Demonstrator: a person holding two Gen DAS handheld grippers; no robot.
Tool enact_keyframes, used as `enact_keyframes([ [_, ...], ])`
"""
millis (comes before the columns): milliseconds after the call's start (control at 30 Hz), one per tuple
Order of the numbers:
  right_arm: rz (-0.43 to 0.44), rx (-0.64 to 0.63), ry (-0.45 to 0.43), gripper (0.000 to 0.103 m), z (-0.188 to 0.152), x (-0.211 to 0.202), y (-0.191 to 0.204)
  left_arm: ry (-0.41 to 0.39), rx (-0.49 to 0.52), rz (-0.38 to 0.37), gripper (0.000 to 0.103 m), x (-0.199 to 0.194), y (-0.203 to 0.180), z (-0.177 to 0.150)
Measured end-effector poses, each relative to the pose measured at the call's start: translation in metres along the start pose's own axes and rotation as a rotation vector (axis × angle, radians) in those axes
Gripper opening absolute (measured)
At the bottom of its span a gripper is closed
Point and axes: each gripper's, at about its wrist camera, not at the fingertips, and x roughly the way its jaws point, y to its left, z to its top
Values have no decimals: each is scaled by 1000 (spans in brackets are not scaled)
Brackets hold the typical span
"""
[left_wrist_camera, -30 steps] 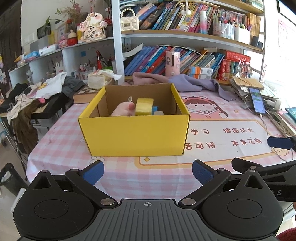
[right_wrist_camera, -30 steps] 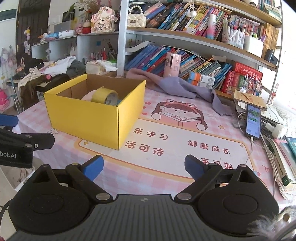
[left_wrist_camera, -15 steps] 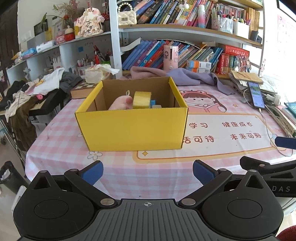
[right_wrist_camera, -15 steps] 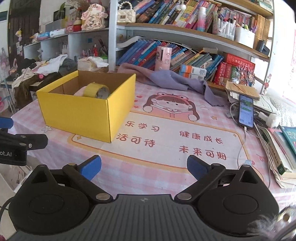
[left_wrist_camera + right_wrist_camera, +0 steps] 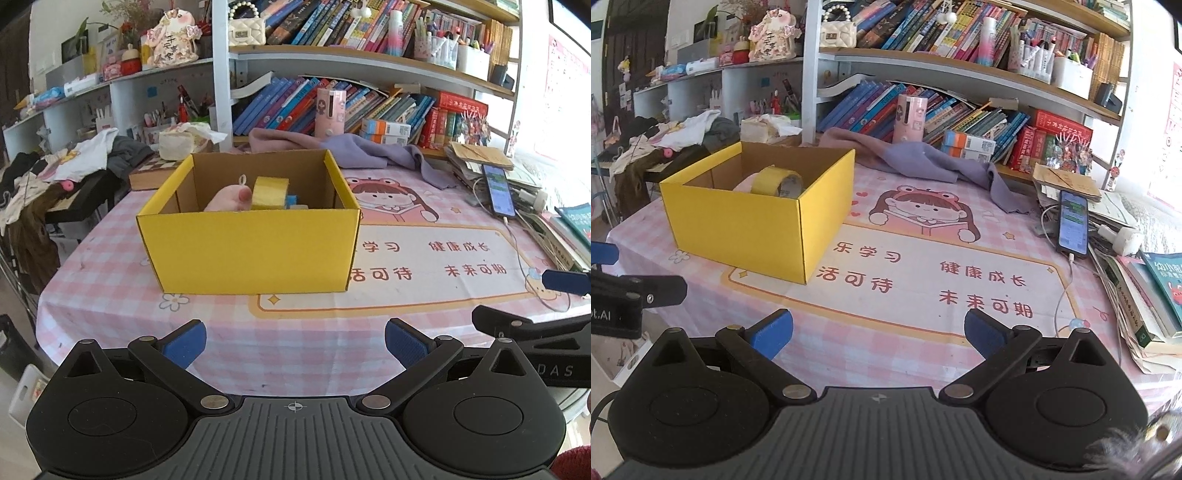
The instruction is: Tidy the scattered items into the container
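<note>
The left gripper [image 5: 294,345] is hovering over the near edge of the worktop [image 5: 110,273], jaws standing wide apart and holding nothing. Ahead, a yellow box [image 5: 251,251] is sitting on the worktop, holding a tape roll [image 5: 269,192], a pink toy [image 5: 227,197] and a blue item [image 5: 291,200]. The right gripper [image 5: 532,306] is showing at the right edge. A phone [image 5: 498,190] is lying at far right.

The left wrist view looks straight across the pink checked tablecloth [image 5: 110,280] at the long front wall of the open yellow cardboard box [image 5: 251,251], fairly near. The right wrist view faces the same box [image 5: 738,225] obliquely from its right, slightly farther; both share the crowded bookshelf [image 5: 369,59] behind.
</note>
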Motion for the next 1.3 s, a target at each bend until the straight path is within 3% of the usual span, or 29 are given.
enact_keyframes([
  [1300, -17, 31, 49, 103, -9, -1, -8, 71, 25, -17, 103, 10, -18, -3],
])
